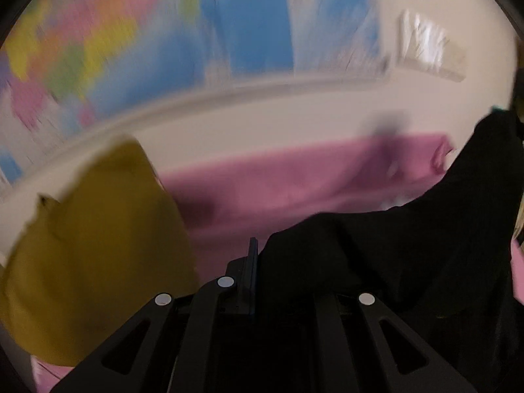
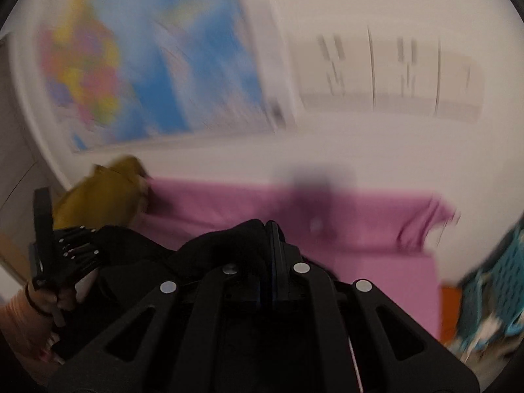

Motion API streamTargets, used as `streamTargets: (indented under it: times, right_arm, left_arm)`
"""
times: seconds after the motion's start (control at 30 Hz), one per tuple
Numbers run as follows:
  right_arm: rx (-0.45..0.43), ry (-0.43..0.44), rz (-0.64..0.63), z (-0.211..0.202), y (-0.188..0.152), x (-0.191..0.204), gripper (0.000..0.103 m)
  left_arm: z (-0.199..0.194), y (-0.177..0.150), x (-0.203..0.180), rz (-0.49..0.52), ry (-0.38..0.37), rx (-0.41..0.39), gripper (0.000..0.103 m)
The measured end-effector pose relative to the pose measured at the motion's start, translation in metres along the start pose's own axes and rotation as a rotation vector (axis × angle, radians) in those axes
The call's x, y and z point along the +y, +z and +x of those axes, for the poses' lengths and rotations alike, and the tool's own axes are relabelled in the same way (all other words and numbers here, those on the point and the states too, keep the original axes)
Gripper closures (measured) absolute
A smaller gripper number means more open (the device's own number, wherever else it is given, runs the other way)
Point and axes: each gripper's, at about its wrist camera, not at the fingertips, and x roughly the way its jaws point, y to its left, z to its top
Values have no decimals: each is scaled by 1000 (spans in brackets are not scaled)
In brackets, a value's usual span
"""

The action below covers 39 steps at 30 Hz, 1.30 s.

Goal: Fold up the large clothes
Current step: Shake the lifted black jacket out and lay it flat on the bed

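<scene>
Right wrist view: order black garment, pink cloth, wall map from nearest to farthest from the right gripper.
1. Black garment: pinched in the right gripper, bunched to its left.
2. Pink cloth: spread flat just beyond.
3. Wall map: farthest, upper left on the wall.

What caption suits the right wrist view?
Right gripper shut on black garment above pink sheet.
</scene>
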Motion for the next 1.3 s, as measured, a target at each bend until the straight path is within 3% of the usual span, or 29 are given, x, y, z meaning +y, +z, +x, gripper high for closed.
streamTargets:
  times: [0.13, 0.2, 0.27, 0.33, 0.4, 0.47, 0.5, 0.57, 0.67, 0.8, 0.93, 0.97, 1.0, 1.03, 1.07, 1.13, 1.27, 1.3]
  right_arm:
    - [88, -18, 95, 34, 4, -20, 99]
    - [85, 2, 154, 40, 19, -30, 98]
    - [107, 19, 215, 56, 35, -38, 94]
    - [129, -2, 257, 81, 39, -46, 85]
    - [157, -53, 292, 101, 34, -51, 54]
    - [164, -77, 320, 108, 25, -58, 41]
    - [161, -74, 322, 104, 20, -61, 42]
    - [148, -54, 280, 83, 10, -60, 41]
    - [137, -49, 155, 39, -22, -54, 30]
    - [218, -50, 91, -18, -100, -51, 28]
    - [297, -9, 78, -36, -155, -42, 32]
    - [299, -8, 59, -38, -164, -38, 38]
    - [294, -11, 54, -39, -170, -37, 66]
    - [294, -8, 58, -38, -169, -38, 86]
    - [293, 4, 65, -38, -167, -40, 99]
    - [236, -11, 60, -52, -158, -46, 100]
    - [6, -172, 130, -119, -117, -85, 100]
    - [-31, -259, 146, -133, -109, -100, 100]
  left_arm:
    - [33, 11, 17, -58, -61, 69, 95]
    - [39, 25, 37, -135, -116, 99, 86]
    - [36, 32, 47, -168, -97, 96, 76]
    - [43, 37, 54, -175, -25, 109, 63]
    - [54, 34, 59, -179, -5, 145, 61]
    - [58, 31, 62, -177, -6, 167, 57]
    - [57, 28, 63, -169, -15, 160, 49]
    - [46, 22, 64, -133, -33, 127, 46]
    - [27, 14, 59, -43, -60, 66, 29]
    - [11, 1, 49, 63, -72, 41, 28]
    - [2, -9, 33, 98, -83, 34, 23]
    - [0, -11, 33, 99, -81, 31, 23]
    - [0, -14, 31, 100, -79, 30, 23]
    - [-1, -13, 29, 98, -77, 31, 23]
    - [-2, -15, 29, 93, -75, 32, 23]
    - [-9, -18, 29, 88, -64, 28, 23]
    - [-20, -23, 35, 85, -44, 8, 23]
    - [-23, -25, 37, 85, -40, 3, 22]
